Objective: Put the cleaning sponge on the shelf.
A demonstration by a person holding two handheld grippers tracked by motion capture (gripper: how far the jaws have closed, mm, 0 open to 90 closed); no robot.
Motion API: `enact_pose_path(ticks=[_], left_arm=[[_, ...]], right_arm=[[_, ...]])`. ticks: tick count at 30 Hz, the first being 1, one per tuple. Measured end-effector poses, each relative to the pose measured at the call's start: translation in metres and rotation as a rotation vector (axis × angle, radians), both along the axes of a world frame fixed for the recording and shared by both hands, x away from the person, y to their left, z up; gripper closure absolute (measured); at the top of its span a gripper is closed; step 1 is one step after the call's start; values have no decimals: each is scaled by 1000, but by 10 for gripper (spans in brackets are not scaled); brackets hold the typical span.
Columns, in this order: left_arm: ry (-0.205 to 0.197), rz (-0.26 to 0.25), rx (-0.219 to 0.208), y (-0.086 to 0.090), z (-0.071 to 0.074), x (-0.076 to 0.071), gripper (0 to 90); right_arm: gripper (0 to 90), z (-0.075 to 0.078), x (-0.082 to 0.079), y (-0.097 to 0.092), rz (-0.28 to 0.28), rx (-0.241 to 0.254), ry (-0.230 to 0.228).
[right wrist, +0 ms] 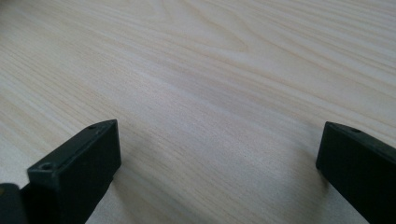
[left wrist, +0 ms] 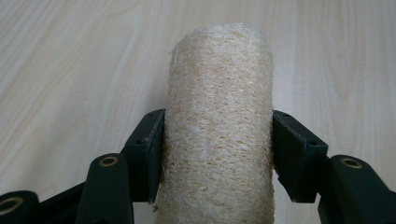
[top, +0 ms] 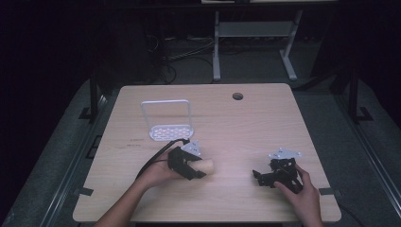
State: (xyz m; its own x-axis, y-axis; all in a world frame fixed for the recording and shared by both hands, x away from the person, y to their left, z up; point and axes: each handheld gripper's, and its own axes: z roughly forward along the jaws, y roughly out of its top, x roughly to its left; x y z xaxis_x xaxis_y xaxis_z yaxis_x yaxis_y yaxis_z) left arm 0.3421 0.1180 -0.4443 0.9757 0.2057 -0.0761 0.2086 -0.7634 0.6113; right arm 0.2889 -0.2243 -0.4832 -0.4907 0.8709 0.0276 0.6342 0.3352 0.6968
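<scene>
Counting up: two grippers, two hands, one loofah roll, one white rack, one table. Sitting on the pale wooden table (top: 246, 123), with a round cable hole (top: 237, 96) up toward twelve o'clock. Standing at about ten o'clock from the table's middle, the white rack (top: 169, 124), a perforated base with a tall wire loop rising upright off it.

Gripping now with the left gripper (top: 197, 170), held in the left hand (top: 158, 174) at about seven o'clock of the table: jaws clamping on the loofah roll (top: 206, 166), one pad pressing each flank. Lying low on the wood, that roll, long axis running along the gripper's reach, free end pointing toward three o'clock in the high view, toward the right gripper.

Getting the detail in the left gripper view: loofah roll (left wrist: 219, 126) showing a coarse, fibrous tan weave and a rounded far end, both black pads touching its sides, none of which is readable from the small pale stub seen from above.

Resting at about five o'clock, the right gripper (top: 259, 178) in the right hand (top: 302, 193), well apart from the roll. Standing wide apart in the right gripper view, the jaws of the right gripper (right wrist: 219, 154), bare wood grain between them, gripping nothing.
</scene>
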Motion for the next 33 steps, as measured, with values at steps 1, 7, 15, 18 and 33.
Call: enact_pose_path(ticks=[1, 7, 15, 18, 33], left_arm=[[-2, 18, -2, 1, 1, 0, 407], [-13, 100, -9, 6, 3, 3, 408], [-27, 208, -13, 16, 4, 7, 408], [-27, 234, -9, 21, 6, 9, 408], [-41, 347, -11, 40, 11, 15, 409]], right_arm=[[0, 0, 0, 0, 0, 0, 0], [0, 0, 0, 0, 0, 0, 0], [0, 0, 0, 0, 0, 0, 0], [0, 0, 0, 0, 0, 0, 0], [0, 0, 0, 0, 0, 0, 0]])
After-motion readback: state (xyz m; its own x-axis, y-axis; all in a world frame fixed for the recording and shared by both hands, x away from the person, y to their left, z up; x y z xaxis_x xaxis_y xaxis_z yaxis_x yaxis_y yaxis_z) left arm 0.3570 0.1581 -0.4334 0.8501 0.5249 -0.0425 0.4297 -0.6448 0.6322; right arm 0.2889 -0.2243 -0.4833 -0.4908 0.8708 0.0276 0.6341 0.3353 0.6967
